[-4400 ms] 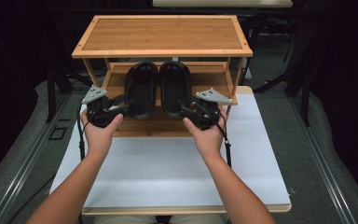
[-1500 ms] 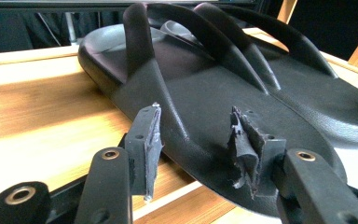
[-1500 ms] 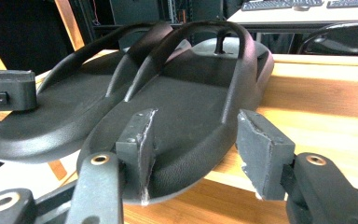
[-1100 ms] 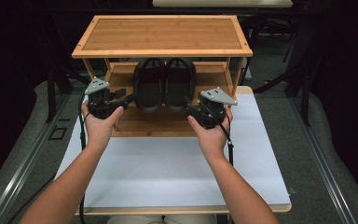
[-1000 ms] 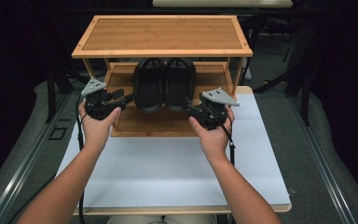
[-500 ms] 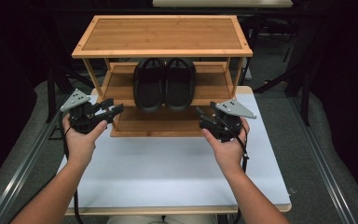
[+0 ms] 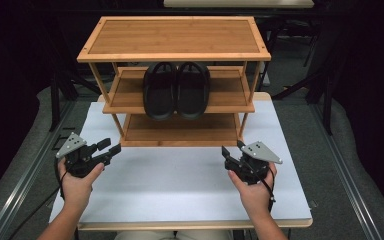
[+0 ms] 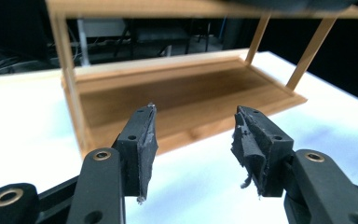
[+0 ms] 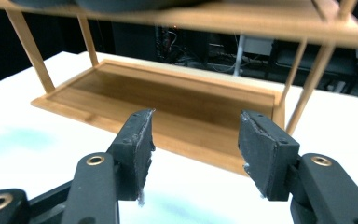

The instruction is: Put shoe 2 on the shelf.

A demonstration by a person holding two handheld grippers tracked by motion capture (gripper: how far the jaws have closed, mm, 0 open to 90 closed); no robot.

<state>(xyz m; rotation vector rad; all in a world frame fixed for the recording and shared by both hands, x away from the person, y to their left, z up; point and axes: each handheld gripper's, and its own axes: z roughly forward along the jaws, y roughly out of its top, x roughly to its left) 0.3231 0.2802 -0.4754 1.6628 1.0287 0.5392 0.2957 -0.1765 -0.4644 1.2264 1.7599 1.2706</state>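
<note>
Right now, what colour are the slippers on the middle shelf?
Black, both slippers, side by side on the wooden rack; the high view shows them best.

The high view looks forward and down over the bench [image 7: 180, 195]; each gripper view looks low past its jaws, sharing the rack's bottom shelf [image 8: 177, 100].

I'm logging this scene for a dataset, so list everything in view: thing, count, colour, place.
Three-tier bamboo shoe rack: one, light brown, at the far side of the table.
Rubber slippers: one pair, black, side by side on the rack's middle shelf, toes overhanging its front edge.
Rectangular table top: one, white with a wooden edge, under the rack.
Left claw: one, black with a grey plate, jaws open with nothing between them, having just opened wider, at the table's left, short of the rack.
Right claw: one, black with a grey plate, open, nothing between the jaws, at the table's right.
</note>
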